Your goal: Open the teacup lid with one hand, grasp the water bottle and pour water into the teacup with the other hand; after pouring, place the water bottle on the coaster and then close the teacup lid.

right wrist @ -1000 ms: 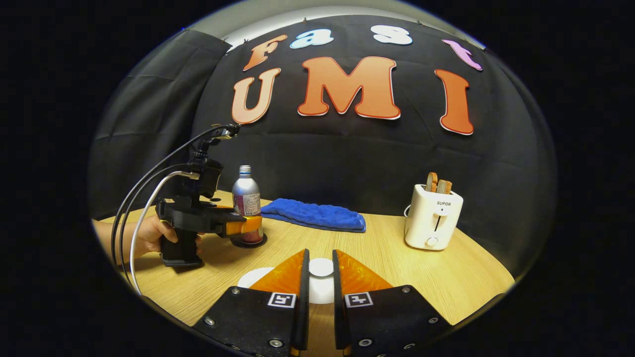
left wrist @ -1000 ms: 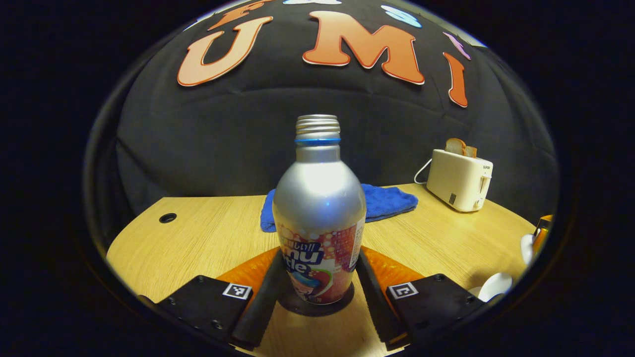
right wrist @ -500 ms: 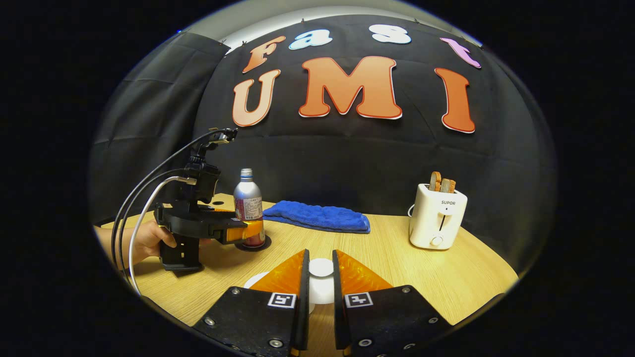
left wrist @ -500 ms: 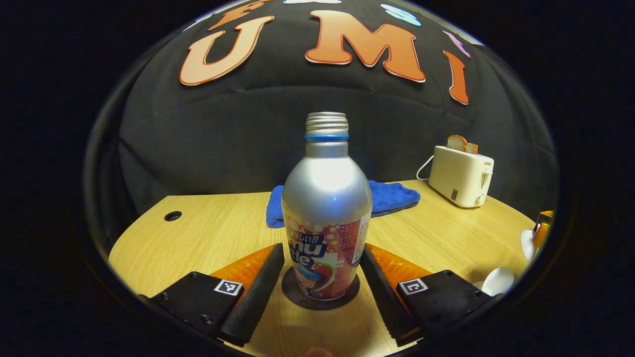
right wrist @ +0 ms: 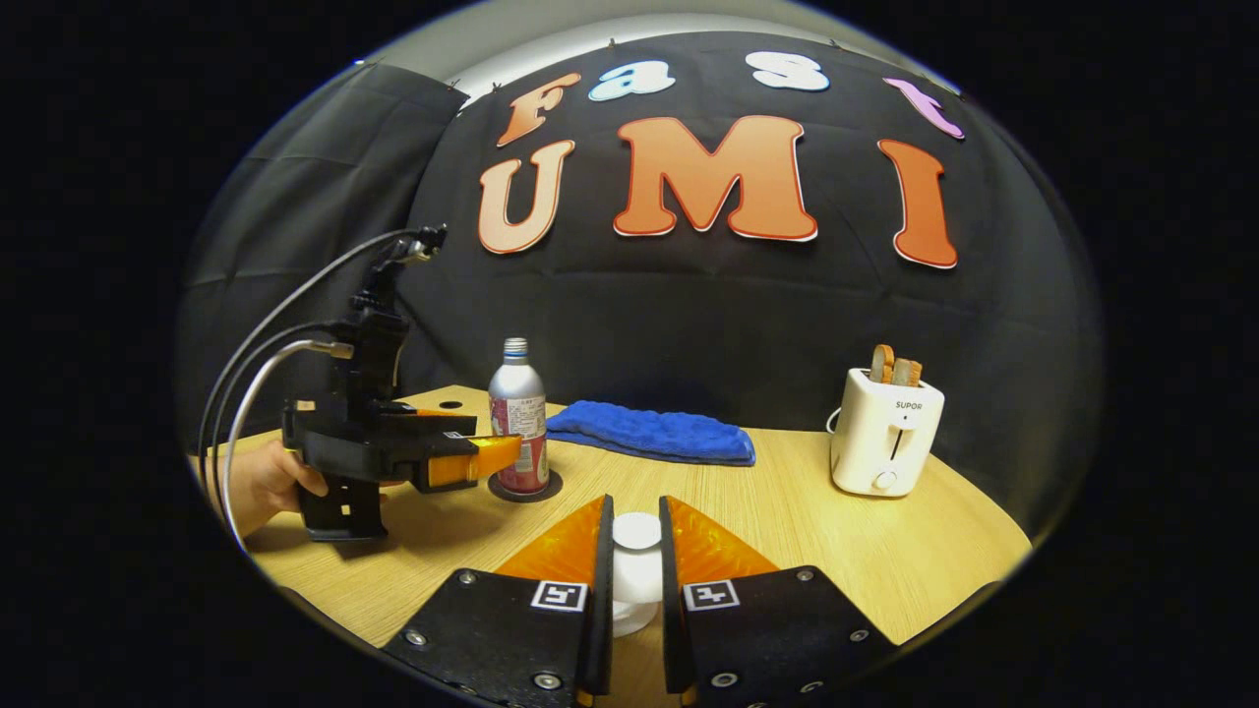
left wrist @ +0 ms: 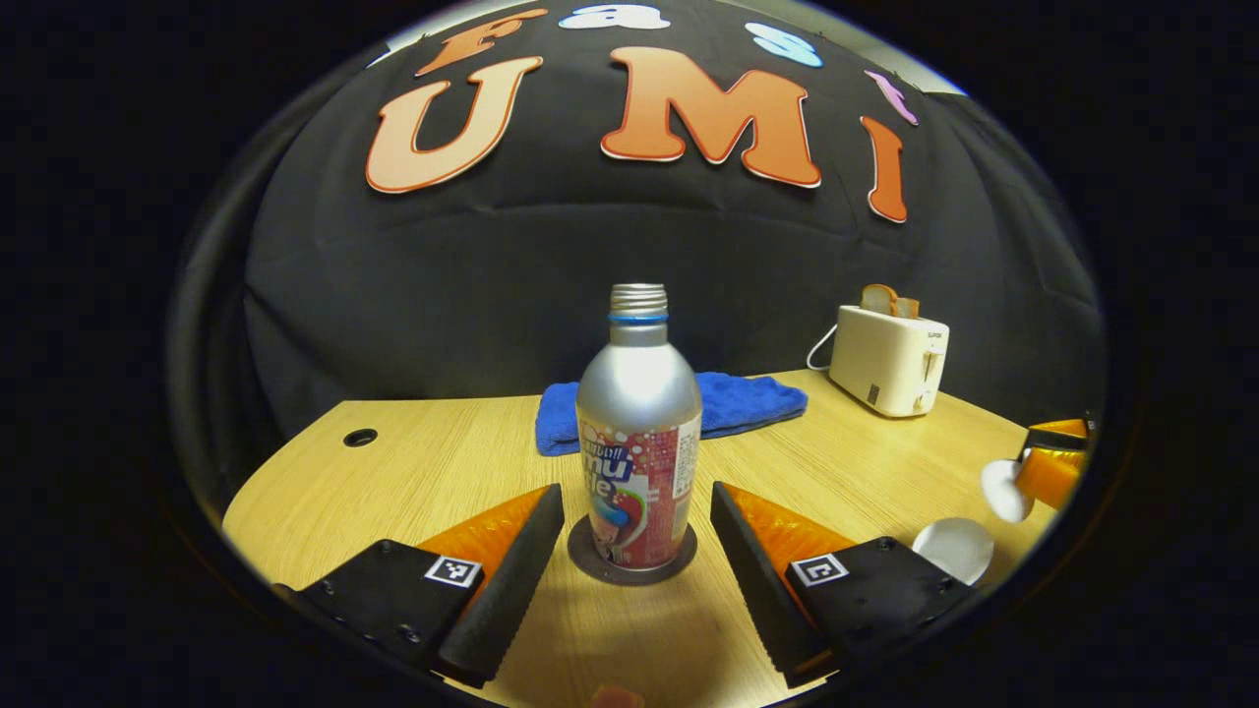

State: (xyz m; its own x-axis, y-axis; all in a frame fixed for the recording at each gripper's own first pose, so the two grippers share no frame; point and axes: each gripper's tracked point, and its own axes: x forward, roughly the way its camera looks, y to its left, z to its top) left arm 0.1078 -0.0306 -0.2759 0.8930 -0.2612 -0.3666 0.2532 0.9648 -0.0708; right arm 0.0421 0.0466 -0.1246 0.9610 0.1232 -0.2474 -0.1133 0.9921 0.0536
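Backed off from the silver aluminium water bottle point(left wrist: 638, 433), left gripper point(left wrist: 637, 506), jaws now spread clear either side. Stands upright on the dark round coaster point(left wrist: 631, 557). Right gripper point(right wrist: 635, 531) pinching the white teacup lid's knob point(right wrist: 636, 531). Likely light, smooth, dentable; best held around the label band.

Black cloth wall point(right wrist: 689, 315), light wooden table point(right wrist: 787, 531), white toaster point(right wrist: 885, 433), blue towel point(right wrist: 654, 435)

My left camera sits low, close to the bottle point(left wrist: 638, 433). My right camera looks from farther back. Both see the toaster point(right wrist: 885, 442).
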